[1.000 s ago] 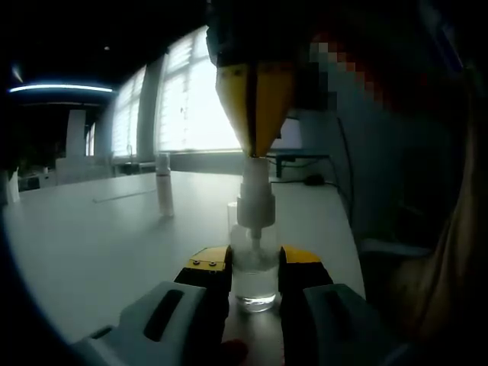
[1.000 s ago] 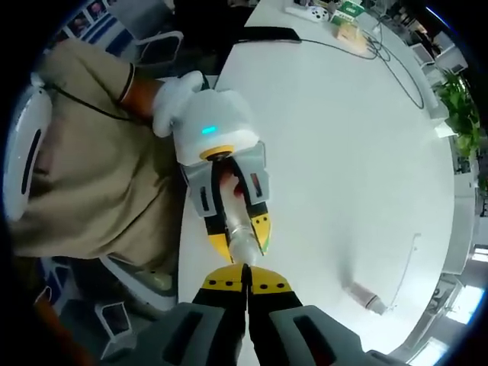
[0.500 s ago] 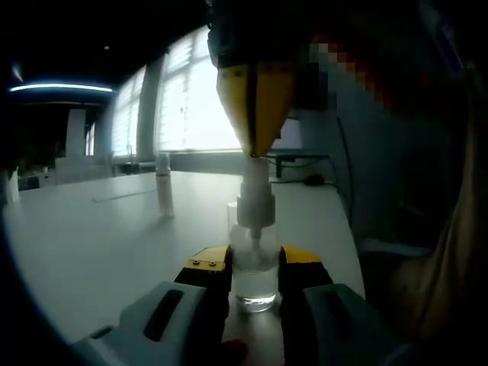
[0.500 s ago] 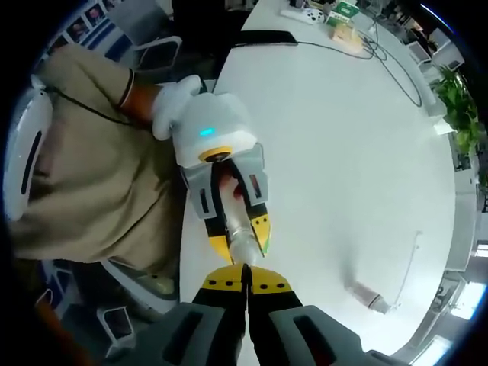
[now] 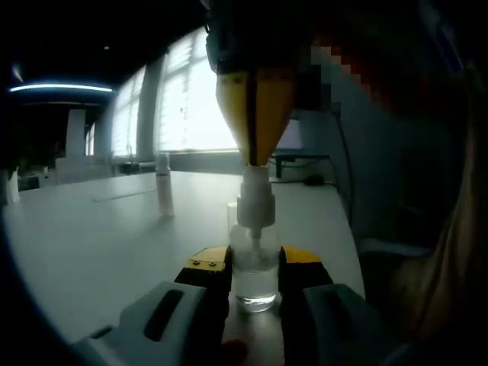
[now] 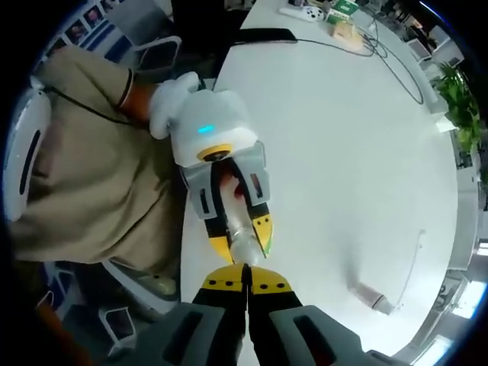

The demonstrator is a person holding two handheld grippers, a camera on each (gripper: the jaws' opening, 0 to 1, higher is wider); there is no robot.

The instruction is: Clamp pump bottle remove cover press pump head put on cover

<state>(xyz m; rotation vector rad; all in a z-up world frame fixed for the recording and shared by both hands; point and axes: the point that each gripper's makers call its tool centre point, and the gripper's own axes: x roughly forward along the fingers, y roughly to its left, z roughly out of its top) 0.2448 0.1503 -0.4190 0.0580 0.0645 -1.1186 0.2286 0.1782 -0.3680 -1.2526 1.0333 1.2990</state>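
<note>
My left tool (image 5: pixel 254 276) clamps the pump bottle (image 5: pixel 253 263) upright, pump head (image 5: pixel 255 200) pointing straight up; my right tool (image 5: pixel 255 156), jaws closed together, touches it from above.

In the left gripper view, the right tongs (image 5: pixel 255 156), closed tip to tip, have come down a little since a second ago: their yellow point now sits lower, and the white pump head (image 5: pixel 255 179) beneath it shows a shorter length between the point and its collar, so the head has been pushed slightly down into the pump bottle (image 5: pixel 254 267). In the right gripper view, the whole scene has slid a little, which is the camera moving with the hand; the left tongs (image 6: pixel 242 238) and the gloved hand (image 6: pixel 171 99) behind them sit a touch further up and left in the frame than before.
</note>
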